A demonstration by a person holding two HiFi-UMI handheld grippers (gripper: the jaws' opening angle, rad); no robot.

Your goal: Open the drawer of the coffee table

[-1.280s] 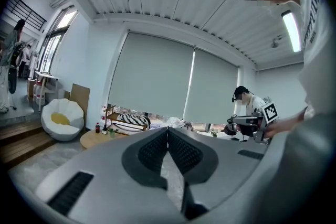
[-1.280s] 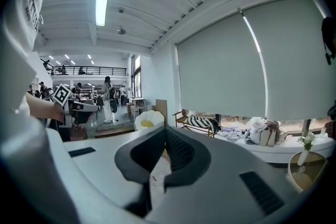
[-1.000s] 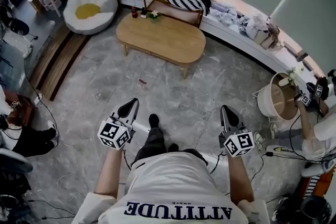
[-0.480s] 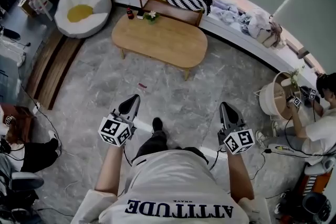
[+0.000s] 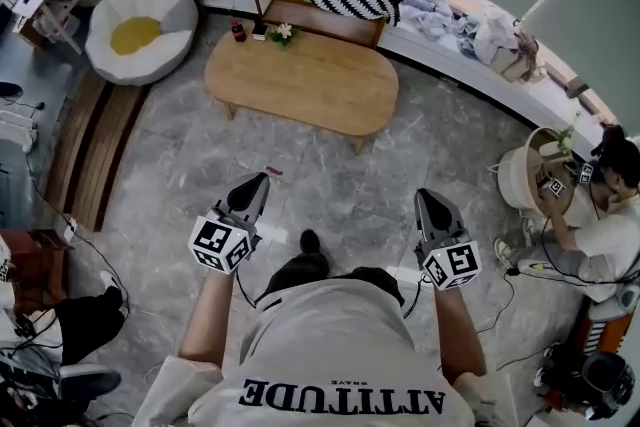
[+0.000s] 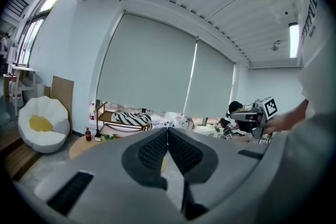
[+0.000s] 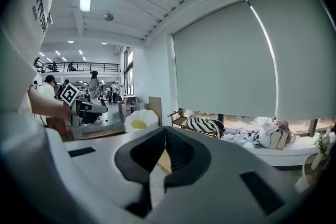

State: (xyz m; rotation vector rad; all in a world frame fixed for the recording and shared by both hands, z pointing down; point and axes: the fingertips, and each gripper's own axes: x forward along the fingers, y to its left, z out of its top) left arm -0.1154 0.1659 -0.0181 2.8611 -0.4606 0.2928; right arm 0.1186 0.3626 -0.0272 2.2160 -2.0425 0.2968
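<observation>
**Standing off from the coffee table, drawer front not in sight**

Both grippers are empty. The left gripper (image 5: 260, 179) has its jaws pressed together tip to tip, and the left gripper view confirms it (image 6: 168, 132). The right gripper (image 5: 428, 197) is the same, pads meeting with nothing between them (image 7: 165, 132).

The target is the oval light-wood coffee table (image 5: 300, 80). It stands on the grey marble-look floor (image 5: 340, 185), straight ahead of the jaws and well apart from both. Its long axis runs across the head view, left to right, so both grippers point at its near long edge.

- **Which gripper is nearer:** The left one, by my read. It lines up with the left-middle of the near edge. The right gripper points past the table's right end.
- **Left gripper view:** The tabletop shows as a tan strip just left of the jaws (image 6: 76, 146).
- **Drawer:** No view shows it. I can't tell whether it sits under the near long edge, under the far edge or at an end.
- **Far left corner of the table:** A small dark bottle (image 5: 238, 30) and a small potted plant (image 5: 285, 31) stand here. Both are clear of the near edge.

The next move depends on finding the drawer face. The grippers likely need to go lower and closer, and one pair of jaws has to open before it can take a handle.
</observation>
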